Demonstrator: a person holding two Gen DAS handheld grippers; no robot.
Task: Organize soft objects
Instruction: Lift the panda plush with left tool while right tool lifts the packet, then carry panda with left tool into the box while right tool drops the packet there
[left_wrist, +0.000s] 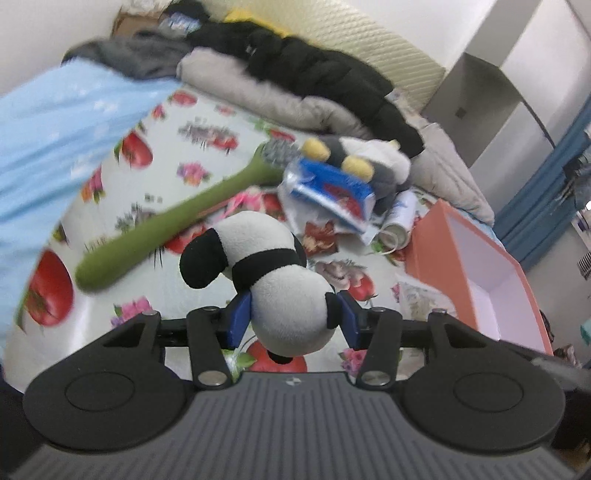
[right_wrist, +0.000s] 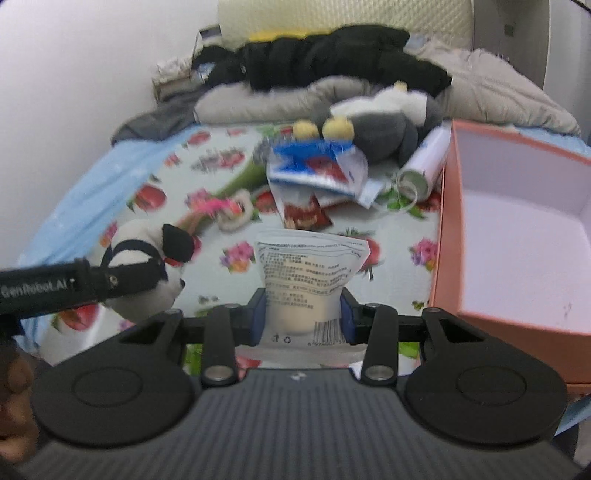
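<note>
Plush panda (left_wrist: 280, 280), round and fleecy, hangs pinched by its head in the left claw (left_wrist: 293, 319) above the flowered bedsheet (left_wrist: 207, 155). A crinkly white packet (right_wrist: 310, 280), printed and barcoded, is squeezed in the right claw (right_wrist: 303, 317), just beside the salmon cardboard box (right_wrist: 480, 295), whose pale inside looks bare. So sorting seems barely begun: two items lifted, nothing boxed as far as I can see. Farther off on the bed lie a green felt stick (left_wrist: 177, 218), blue foil pouches (right_wrist: 314, 166), a grey plush toy with yellow feet (right_wrist: 380, 122) and a spray can (right_wrist: 424, 166). Padded jackets (left_wrist: 314, 74) are heaped behind.
</note>
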